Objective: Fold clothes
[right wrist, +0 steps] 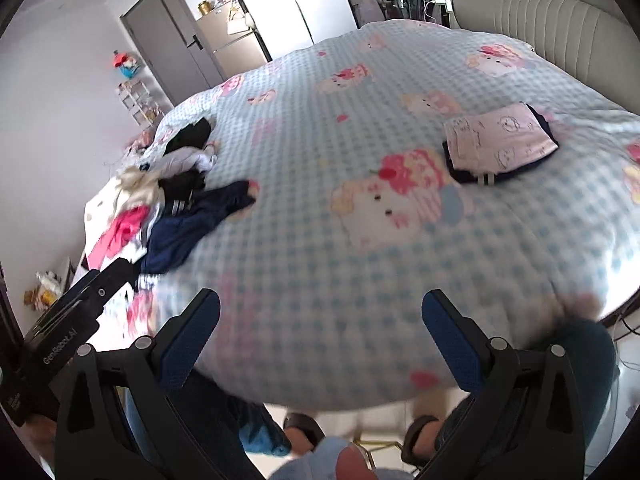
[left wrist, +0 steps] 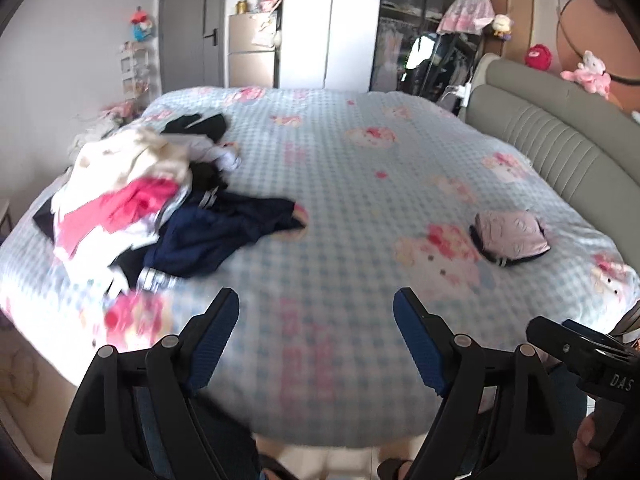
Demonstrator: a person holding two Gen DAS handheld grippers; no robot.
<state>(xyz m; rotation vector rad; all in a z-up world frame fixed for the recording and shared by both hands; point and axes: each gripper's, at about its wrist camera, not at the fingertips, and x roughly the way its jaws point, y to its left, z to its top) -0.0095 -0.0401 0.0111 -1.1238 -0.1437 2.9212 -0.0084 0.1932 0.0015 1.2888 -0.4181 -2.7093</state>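
A jumbled heap of unfolded clothes (left wrist: 132,204) is seen at the far left of the bed (left wrist: 340,184): cream, pink, black and navy pieces. At the right, a folded pale pink garment (left wrist: 510,236) is laid flat. The left gripper (left wrist: 316,344) and right gripper (right wrist: 320,344) are held wide open, empty, above the near edge.

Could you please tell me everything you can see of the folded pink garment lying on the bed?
The folded pink garment is a flat, roughly rectangular bundle of soft pale pink fabric printed with faint line drawings. It rests on top of a dark navy garment with white stripes showing at its front edge. The stack lies on the blue checked bedcover near the padded headboard, well apart from the unfolded pile. Neither gripper touches it.
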